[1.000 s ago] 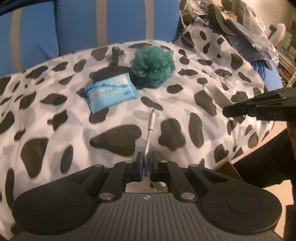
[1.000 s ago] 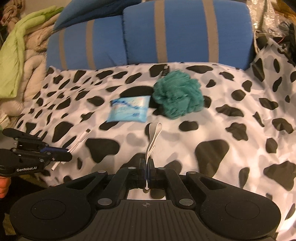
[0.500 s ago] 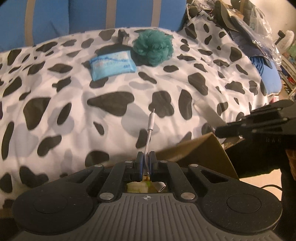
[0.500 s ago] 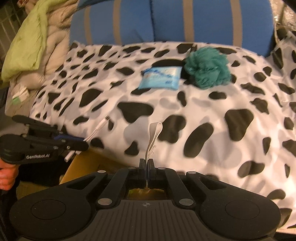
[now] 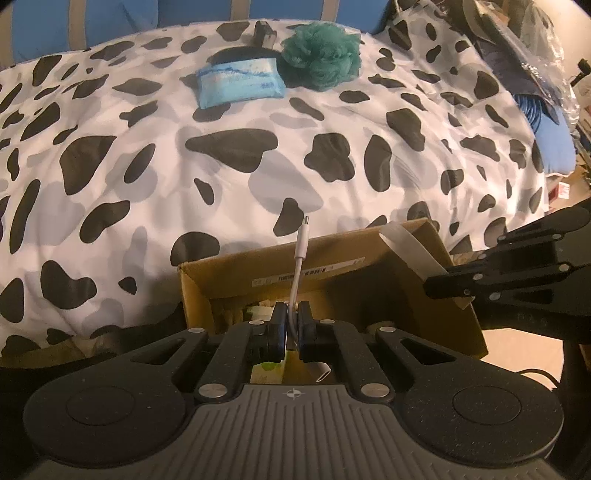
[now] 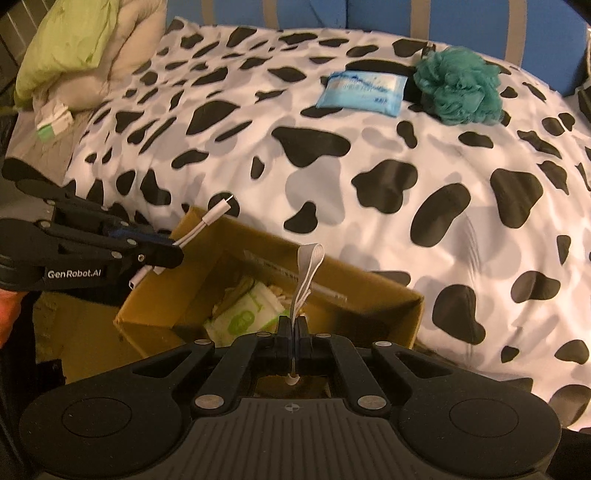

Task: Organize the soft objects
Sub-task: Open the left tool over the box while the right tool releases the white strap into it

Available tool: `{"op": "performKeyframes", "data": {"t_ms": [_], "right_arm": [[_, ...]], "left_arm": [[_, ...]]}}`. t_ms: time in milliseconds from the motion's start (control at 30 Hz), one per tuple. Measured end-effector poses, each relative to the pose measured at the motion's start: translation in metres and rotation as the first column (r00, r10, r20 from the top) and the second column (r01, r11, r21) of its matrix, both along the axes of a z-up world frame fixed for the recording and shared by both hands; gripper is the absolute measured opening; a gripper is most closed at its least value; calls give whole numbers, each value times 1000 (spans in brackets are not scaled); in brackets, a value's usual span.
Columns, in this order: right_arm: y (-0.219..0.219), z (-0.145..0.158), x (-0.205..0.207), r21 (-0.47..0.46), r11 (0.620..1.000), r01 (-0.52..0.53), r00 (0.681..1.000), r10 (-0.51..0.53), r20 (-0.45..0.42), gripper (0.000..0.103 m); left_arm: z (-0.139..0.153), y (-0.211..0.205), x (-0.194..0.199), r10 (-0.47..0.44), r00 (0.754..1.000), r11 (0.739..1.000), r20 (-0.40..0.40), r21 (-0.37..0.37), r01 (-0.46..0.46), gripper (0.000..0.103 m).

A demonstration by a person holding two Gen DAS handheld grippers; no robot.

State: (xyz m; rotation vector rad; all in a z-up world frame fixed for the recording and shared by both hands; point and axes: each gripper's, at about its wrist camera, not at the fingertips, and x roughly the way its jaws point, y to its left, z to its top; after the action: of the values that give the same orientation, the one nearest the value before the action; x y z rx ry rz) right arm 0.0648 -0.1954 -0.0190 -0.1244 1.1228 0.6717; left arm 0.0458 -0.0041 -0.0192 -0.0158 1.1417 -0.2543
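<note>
My left gripper [image 5: 291,325] is shut on a short white adapter cable [image 5: 300,251] and holds it over the open cardboard box [image 5: 458,295]. My right gripper [image 6: 294,332] is shut on a flat white band [image 6: 308,273] over the same box [image 6: 406,306]. The left gripper with its cable also shows in the right wrist view [image 6: 173,251]. The right gripper shows at the right of the left wrist view [image 5: 443,284]. A teal bath pouf [image 5: 321,55] and a blue tissue pack [image 5: 238,81] lie on the far side of the cow-print blanket [image 5: 110,206].
The box holds a green-and-white packet [image 6: 243,314] and other soft items. Blue striped cushions [image 6: 369,14] stand behind the blanket. A green cloth on a beige pile [image 6: 70,40] lies at far left. Clutter and bags [image 5: 517,48] sit at far right.
Both grippers have pulled back from over the blanket to above the cardboard box, each still holding its item. The box has come into view beneath them.
</note>
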Motion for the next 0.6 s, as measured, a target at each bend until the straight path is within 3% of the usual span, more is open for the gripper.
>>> {"op": "performKeyframes", "data": {"t_ms": [233, 333, 367, 400, 467, 600], "right_arm": [[1, -5, 2, -16, 1000, 0, 999, -1, -33, 4], [4, -8, 2, -31, 999, -16, 999, 14, -46, 9], [5, -9, 2, -42, 999, -16, 999, 14, -49, 27], [6, -10, 2, -46, 999, -16, 999, 14, -46, 58], [6, -8, 1, -59, 998, -12, 1000, 10, -26, 89], [5, -11, 5, -75, 997, 2, 999, -5, -36, 95]], "left_arm": [[-5, 4, 3, 37, 998, 999, -41, 0, -37, 7], [-11, 5, 6, 62, 995, 998, -75, 27, -60, 20], [-13, 5, 7, 70, 994, 997, -85, 38, -67, 37], [-14, 6, 8, 75, 993, 996, -88, 46, -71, 48], [-14, 6, 7, 77, 993, 996, -84, 54, -72, 49], [-15, 5, 8, 69, 993, 996, -96, 59, -64, 49]]}}
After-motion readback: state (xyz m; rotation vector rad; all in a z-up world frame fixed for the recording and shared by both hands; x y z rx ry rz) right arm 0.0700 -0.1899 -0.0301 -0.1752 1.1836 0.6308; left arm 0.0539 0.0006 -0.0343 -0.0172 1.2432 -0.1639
